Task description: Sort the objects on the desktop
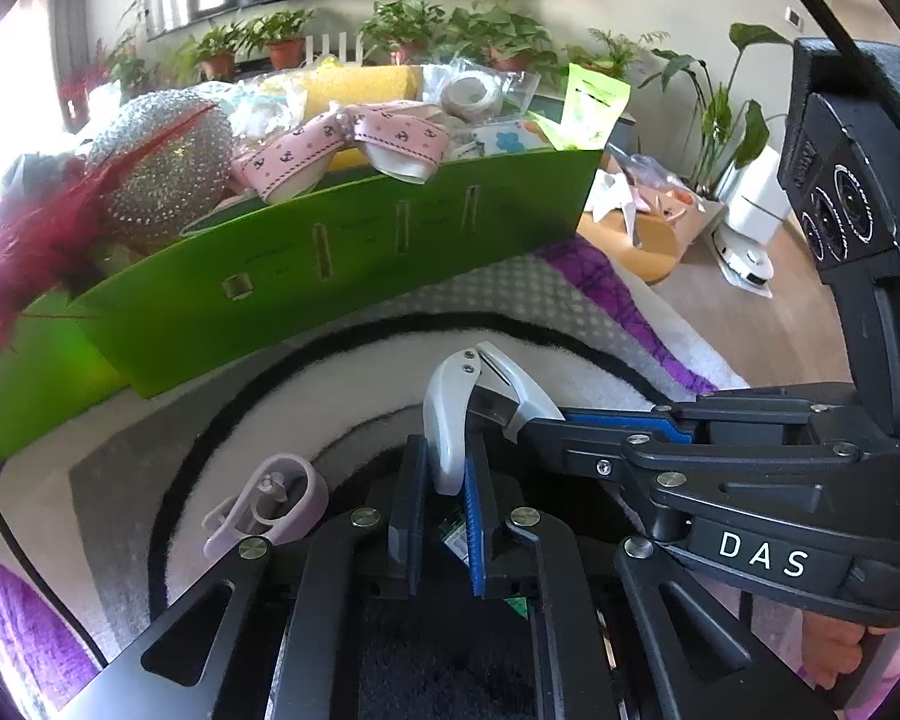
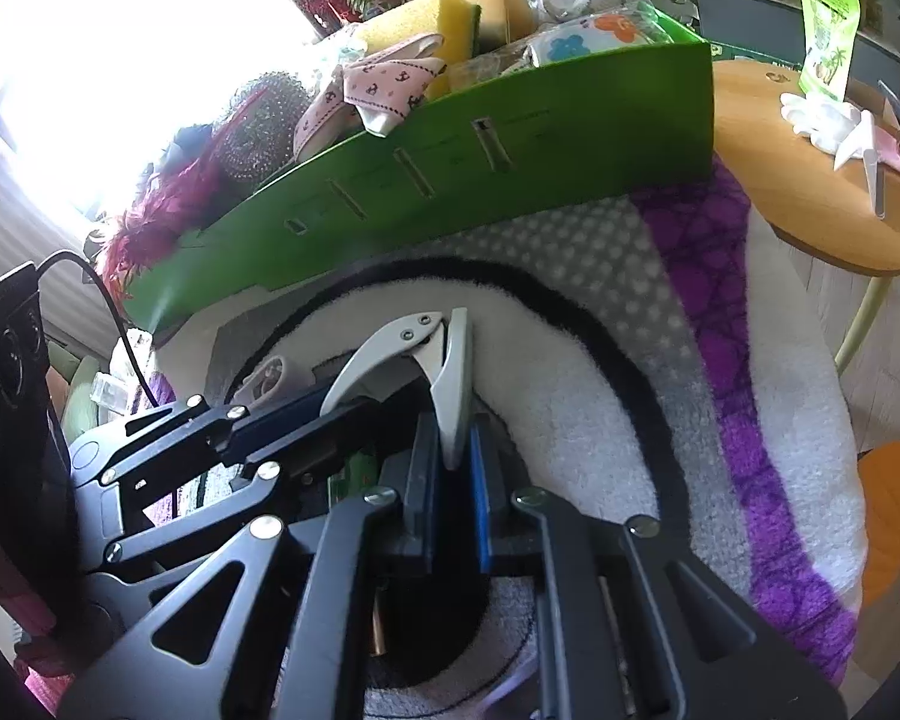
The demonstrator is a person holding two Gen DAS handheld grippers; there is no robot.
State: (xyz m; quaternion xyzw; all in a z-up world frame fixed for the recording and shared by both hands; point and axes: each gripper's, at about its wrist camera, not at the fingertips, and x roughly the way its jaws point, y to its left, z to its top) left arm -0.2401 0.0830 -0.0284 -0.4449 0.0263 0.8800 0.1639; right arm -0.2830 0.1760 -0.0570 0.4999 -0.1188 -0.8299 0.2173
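A grey two-handled clipper tool (image 1: 450,408) lies over the patterned rug. My left gripper (image 1: 447,480) is shut on one handle of it. My right gripper (image 2: 455,450) is shut on the other handle (image 2: 456,384), and reaches in from the right in the left wrist view (image 1: 546,420). The left gripper shows at the left of the right wrist view (image 2: 306,420). A green box (image 1: 342,264) full of items stands just behind, with pink anchor ribbon (image 1: 342,144), a glitter ball (image 1: 162,168), a yellow sponge (image 2: 444,30) and red feathers (image 1: 30,234).
A small lilac clip (image 1: 270,504) lies on the rug left of my left fingers. A round wooden table (image 2: 810,174) with white items and a green packet (image 2: 828,30) stands at the right. Potted plants (image 1: 402,30) line the back wall.
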